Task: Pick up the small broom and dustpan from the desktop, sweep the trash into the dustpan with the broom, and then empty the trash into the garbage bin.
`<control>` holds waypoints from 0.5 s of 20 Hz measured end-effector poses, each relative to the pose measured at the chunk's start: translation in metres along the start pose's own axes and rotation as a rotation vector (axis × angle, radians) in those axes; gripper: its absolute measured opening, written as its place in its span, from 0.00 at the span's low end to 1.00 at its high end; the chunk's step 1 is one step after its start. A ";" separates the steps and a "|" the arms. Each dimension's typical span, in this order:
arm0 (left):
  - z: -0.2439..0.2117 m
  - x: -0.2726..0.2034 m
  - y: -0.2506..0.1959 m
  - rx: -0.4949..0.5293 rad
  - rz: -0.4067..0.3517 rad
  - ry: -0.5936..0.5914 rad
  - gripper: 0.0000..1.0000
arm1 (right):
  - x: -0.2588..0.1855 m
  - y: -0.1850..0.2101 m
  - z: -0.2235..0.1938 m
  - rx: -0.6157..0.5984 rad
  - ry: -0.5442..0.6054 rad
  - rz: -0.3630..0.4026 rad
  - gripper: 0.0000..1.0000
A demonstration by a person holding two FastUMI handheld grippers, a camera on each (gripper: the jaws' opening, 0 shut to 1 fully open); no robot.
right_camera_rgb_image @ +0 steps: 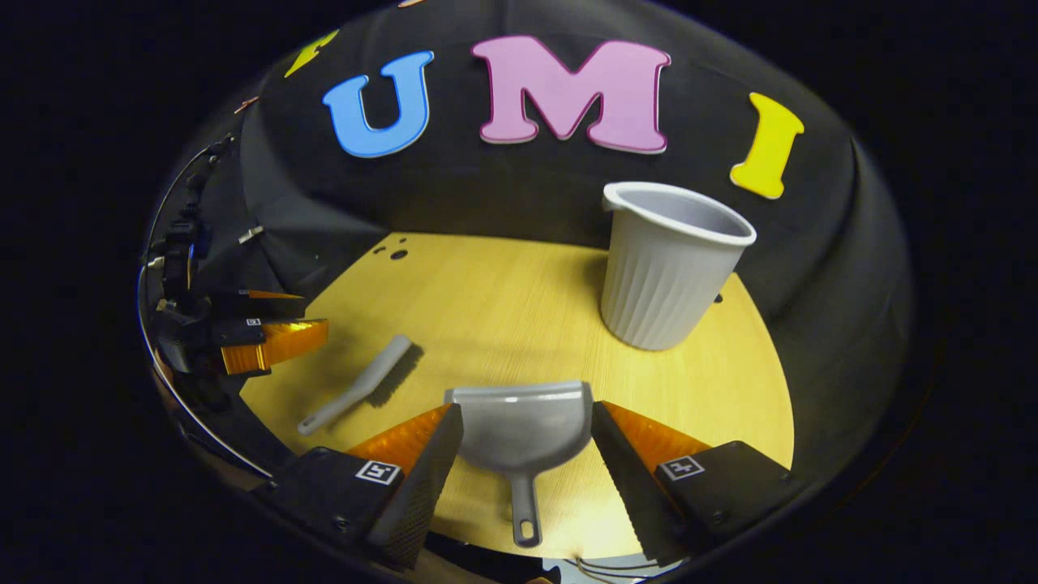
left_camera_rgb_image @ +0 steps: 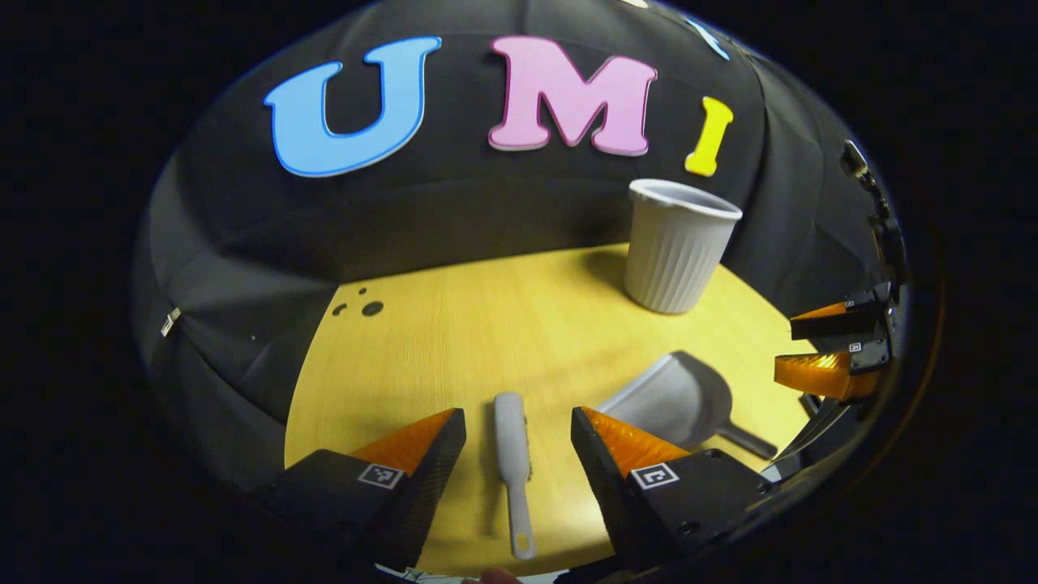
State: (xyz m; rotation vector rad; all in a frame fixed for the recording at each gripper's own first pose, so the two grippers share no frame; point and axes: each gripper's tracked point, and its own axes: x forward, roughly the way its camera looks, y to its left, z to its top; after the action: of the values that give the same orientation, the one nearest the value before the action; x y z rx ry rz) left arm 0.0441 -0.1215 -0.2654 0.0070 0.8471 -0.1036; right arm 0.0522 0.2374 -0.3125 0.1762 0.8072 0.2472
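On desktop — broom, dustpan handles toward cameras; both grippers' fingers spread, empty

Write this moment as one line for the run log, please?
phase: pre-grasp | left gripper: open, astride broom | right gripper: open, astride dustpan | bin: upright

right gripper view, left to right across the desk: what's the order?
left gripper → broom → dustpan → bin
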 end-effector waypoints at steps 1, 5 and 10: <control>0.014 -0.002 -0.001 -0.006 -0.007 -0.041 0.86 | -0.004 0.000 0.012 -0.002 -0.025 -0.004 0.99; 0.061 -0.019 -0.004 -0.006 -0.010 -0.141 0.86 | -0.017 -0.007 0.048 -0.037 -0.118 -0.042 0.99; 0.110 -0.038 -0.010 -0.004 -0.044 -0.292 0.86 | -0.032 -0.007 0.087 -0.063 -0.257 -0.094 0.99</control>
State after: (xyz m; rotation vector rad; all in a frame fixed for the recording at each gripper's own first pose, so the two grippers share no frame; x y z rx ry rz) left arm 0.1006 -0.1335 -0.1639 -0.0298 0.5560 -0.1411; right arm 0.0956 0.2164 -0.2332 0.1074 0.5498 0.1572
